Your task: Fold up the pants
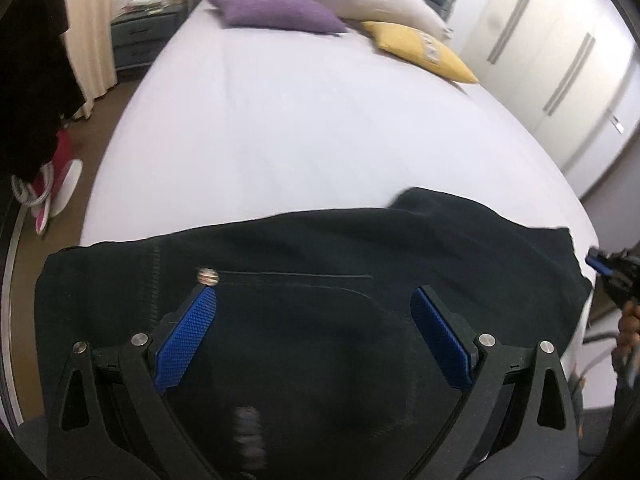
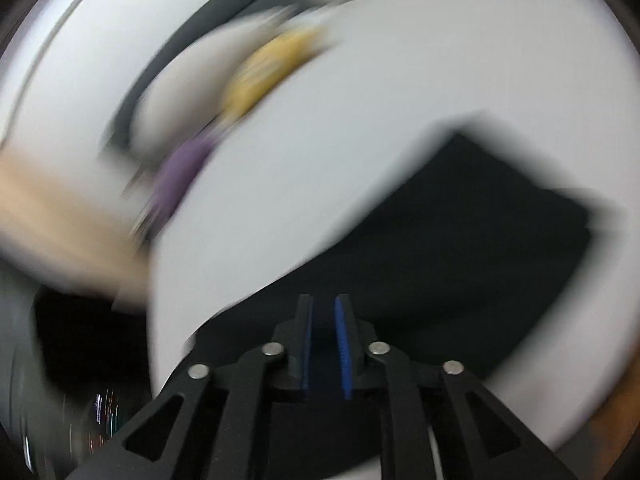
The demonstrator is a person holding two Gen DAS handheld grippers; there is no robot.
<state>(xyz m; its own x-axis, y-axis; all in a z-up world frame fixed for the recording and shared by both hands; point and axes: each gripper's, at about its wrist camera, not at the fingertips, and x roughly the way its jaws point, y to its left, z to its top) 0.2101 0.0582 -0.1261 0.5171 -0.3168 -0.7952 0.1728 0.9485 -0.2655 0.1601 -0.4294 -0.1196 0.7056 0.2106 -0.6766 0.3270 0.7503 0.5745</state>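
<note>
Pants – dark, lying bunched at bed near edge, 6 o'clock in left view. Left gripper hovering over pocket, spread wide, gripping nothing. Right gripper nearly pressed together, narrow gap, view blurring – swinging at pants' 3 o'clock side. Step: likely arranging before fold. Next: pinching an edge.

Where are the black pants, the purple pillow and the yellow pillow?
black pants (image 1: 304, 248): left wrist view, on the dark cloth above the pocket seam.
purple pillow (image 1: 276, 10): left wrist view, middle of its top face.
yellow pillow (image 1: 416, 48): left wrist view, middle of its face.
</note>
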